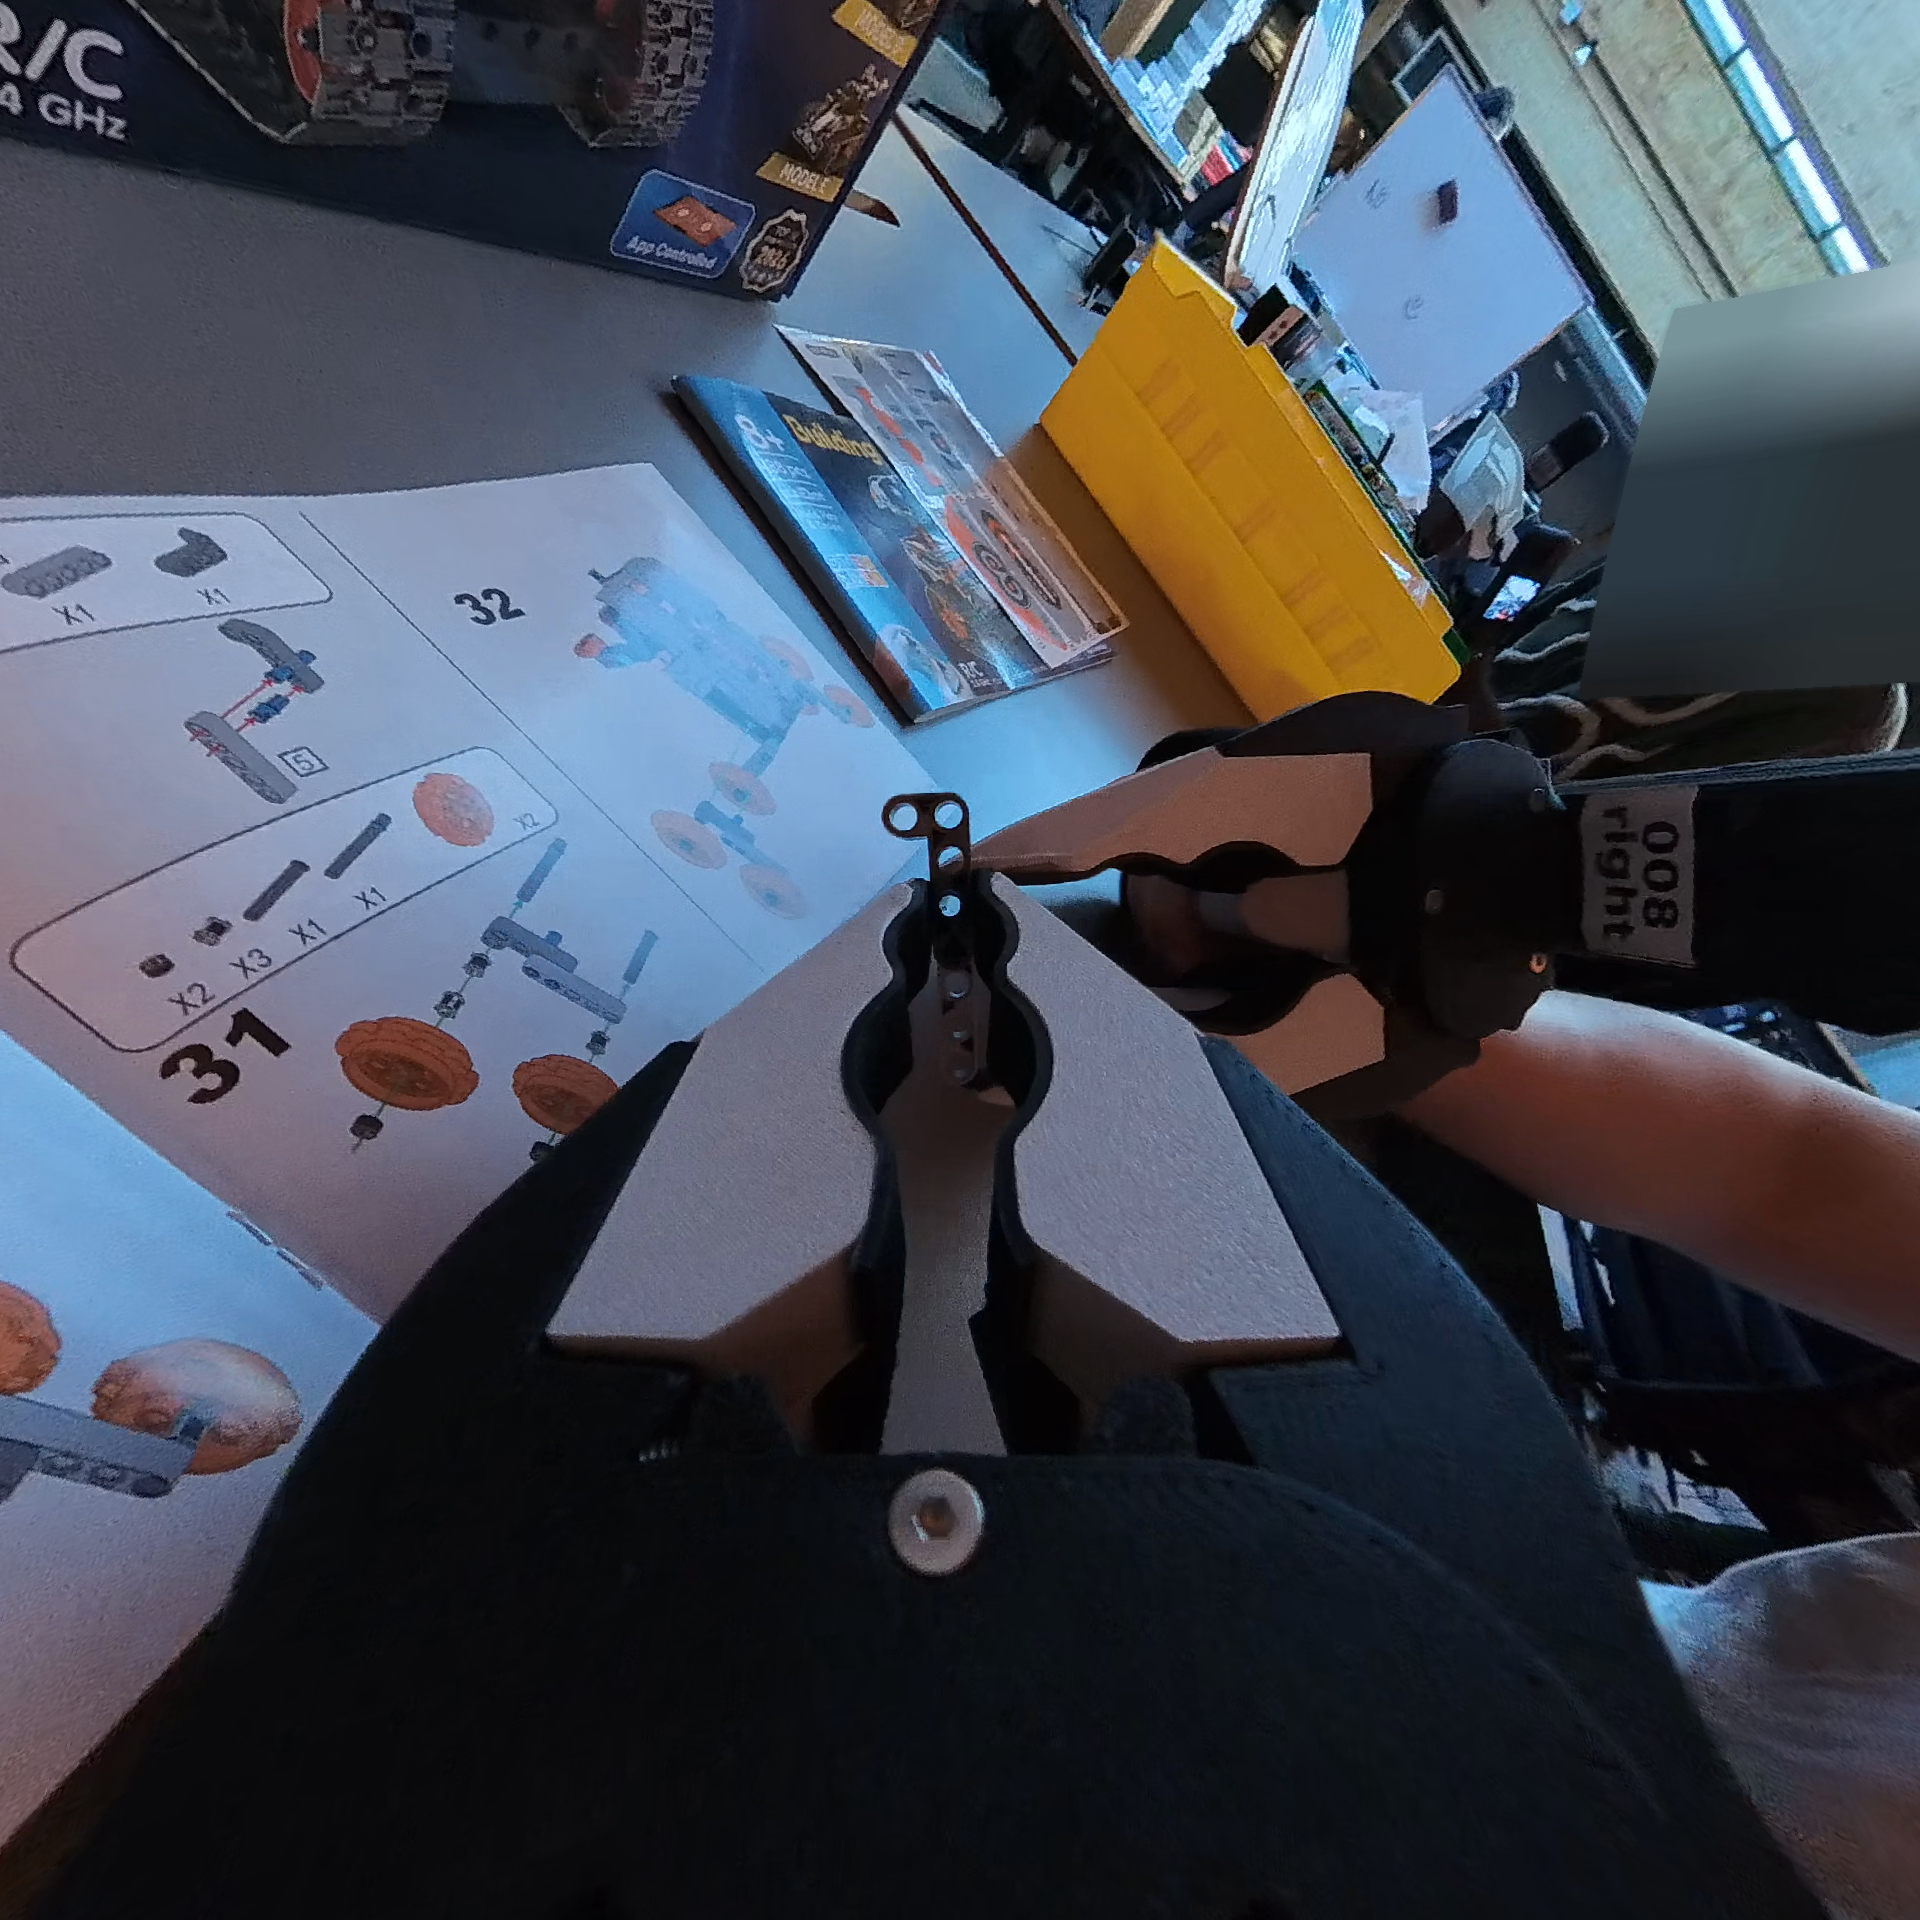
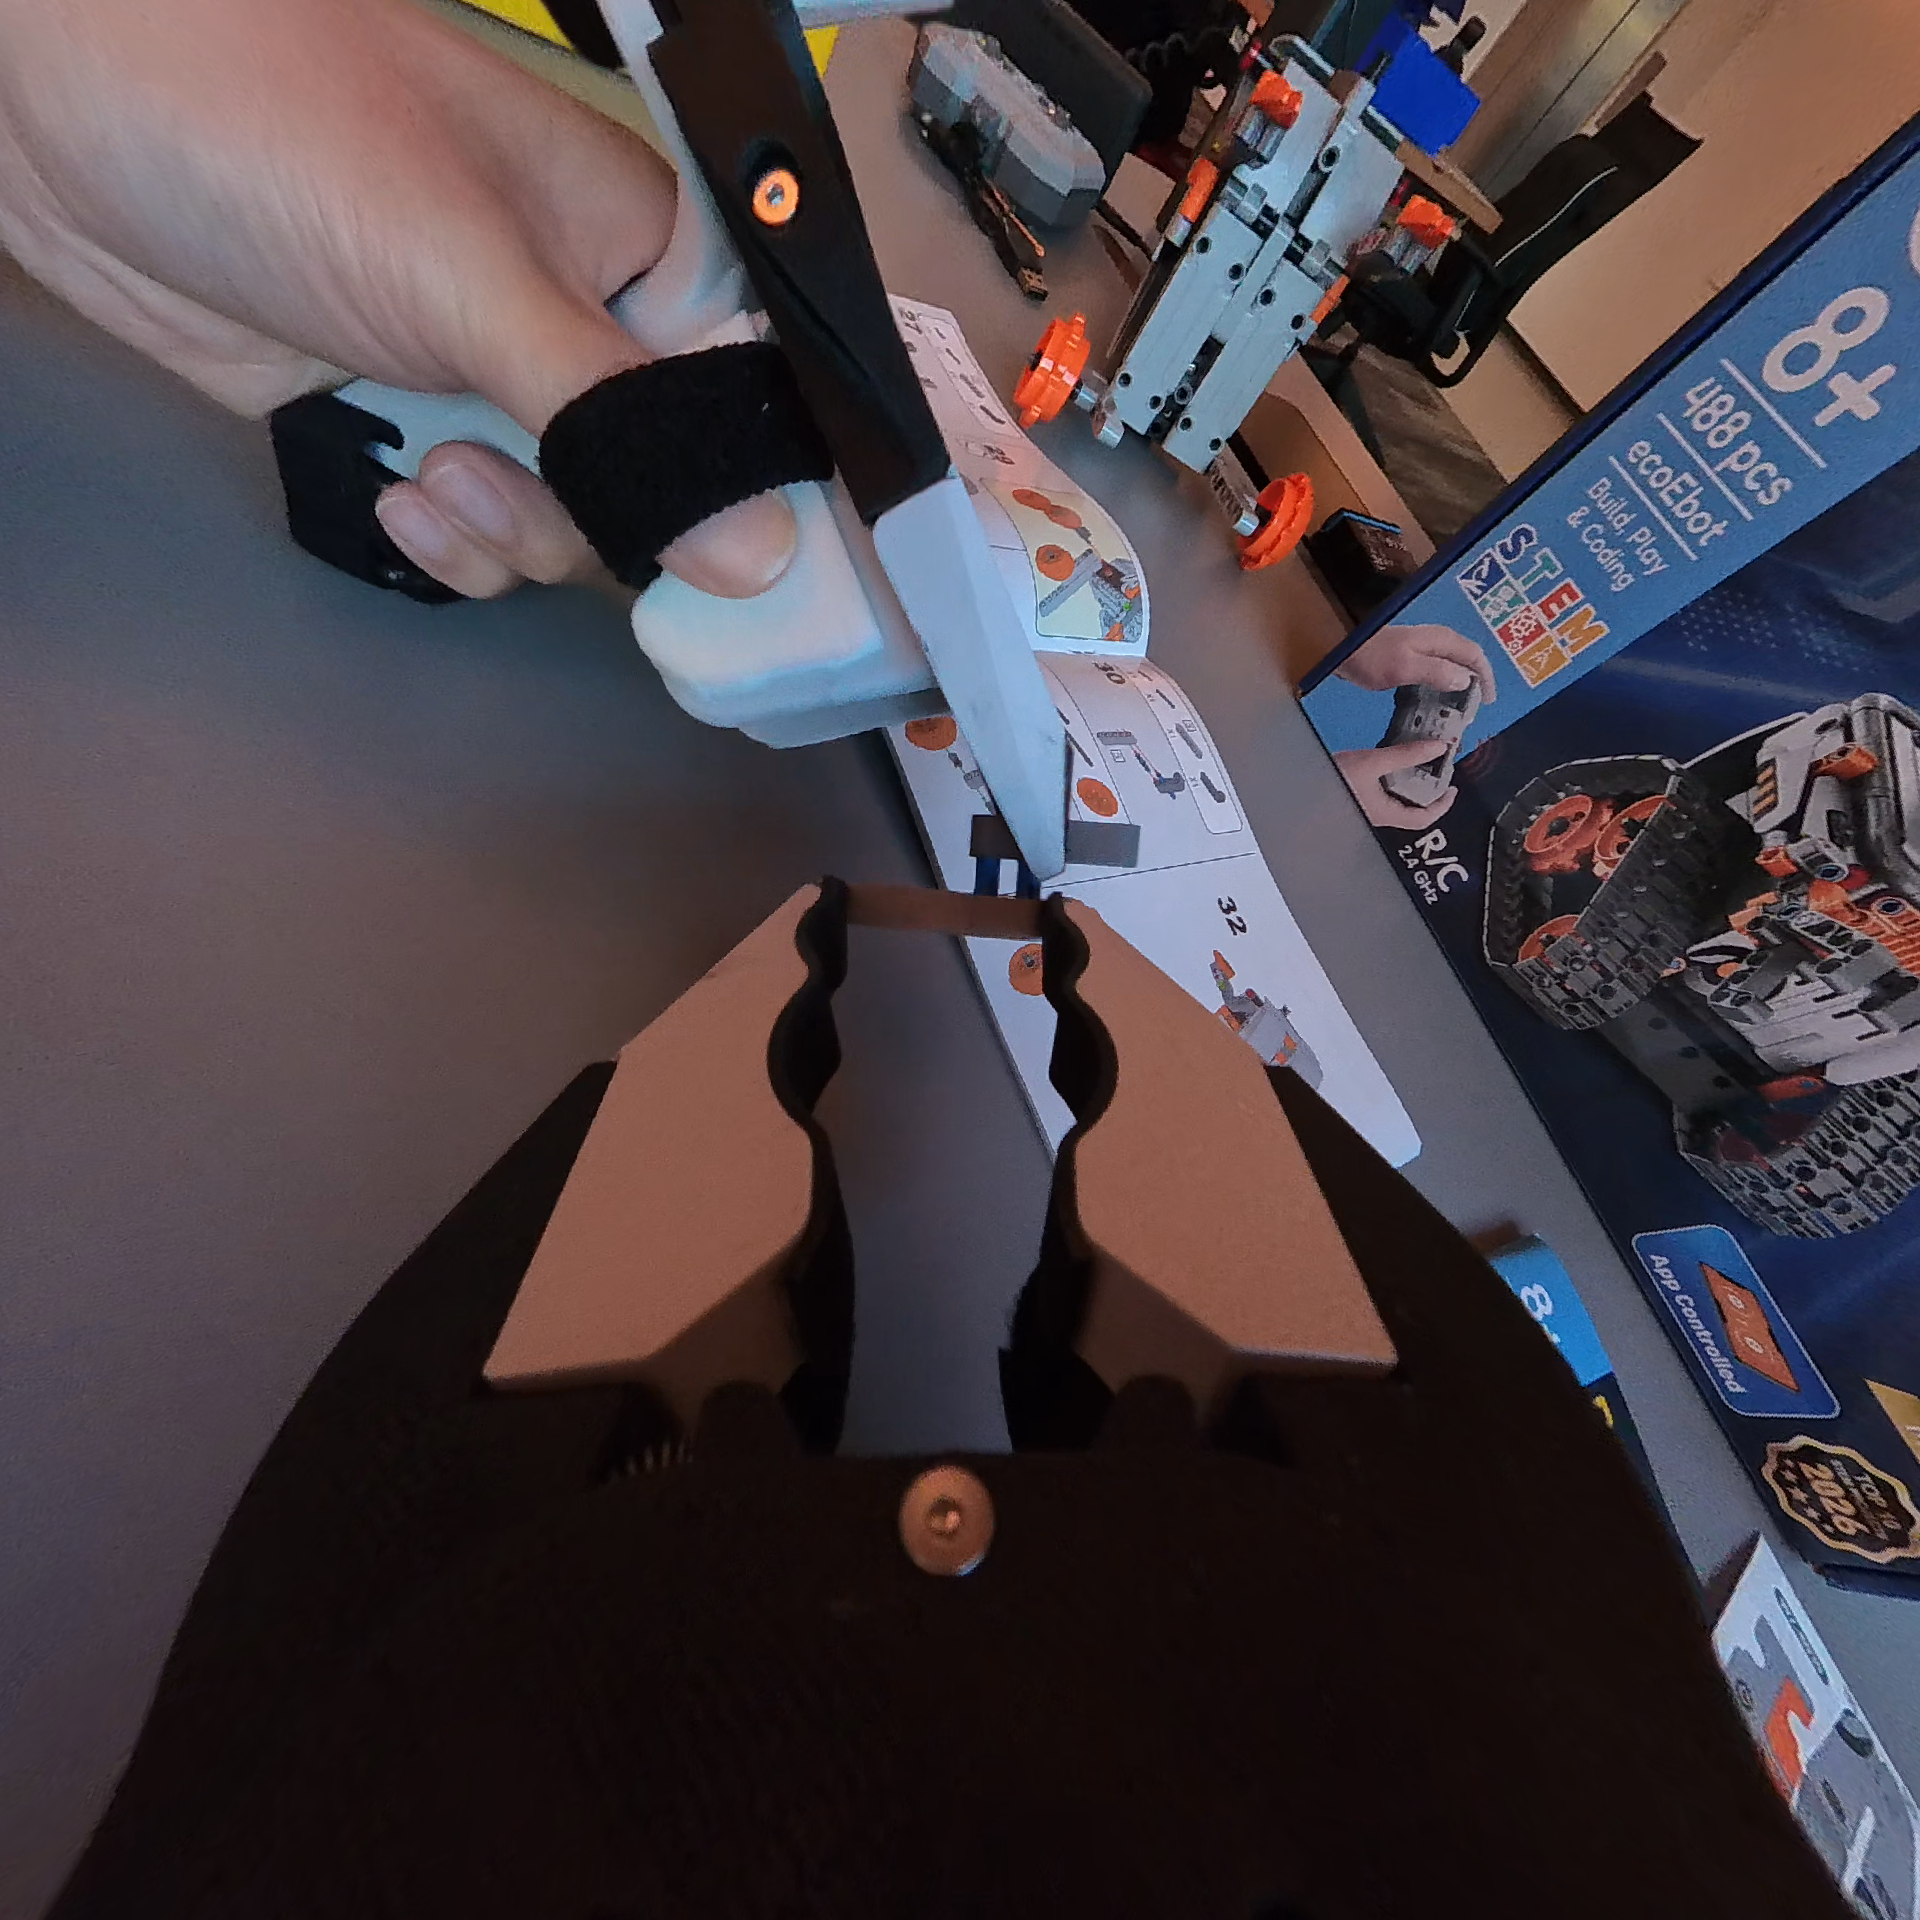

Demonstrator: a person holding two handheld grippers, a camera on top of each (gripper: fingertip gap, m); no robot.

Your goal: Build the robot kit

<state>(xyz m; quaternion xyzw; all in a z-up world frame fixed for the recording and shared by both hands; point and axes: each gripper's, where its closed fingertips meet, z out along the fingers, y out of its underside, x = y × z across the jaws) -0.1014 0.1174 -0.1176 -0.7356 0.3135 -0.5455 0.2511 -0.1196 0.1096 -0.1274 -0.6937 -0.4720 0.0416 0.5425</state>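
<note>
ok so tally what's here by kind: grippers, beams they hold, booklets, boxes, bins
grippers: 2, left gripper, right gripper
dark beams, one gripped by each: 2, left beam, right beam
booklets: 3, open booklet, blue booklet, top booklet
kit box: 1
yellow bin: 1
total: 9
</note>
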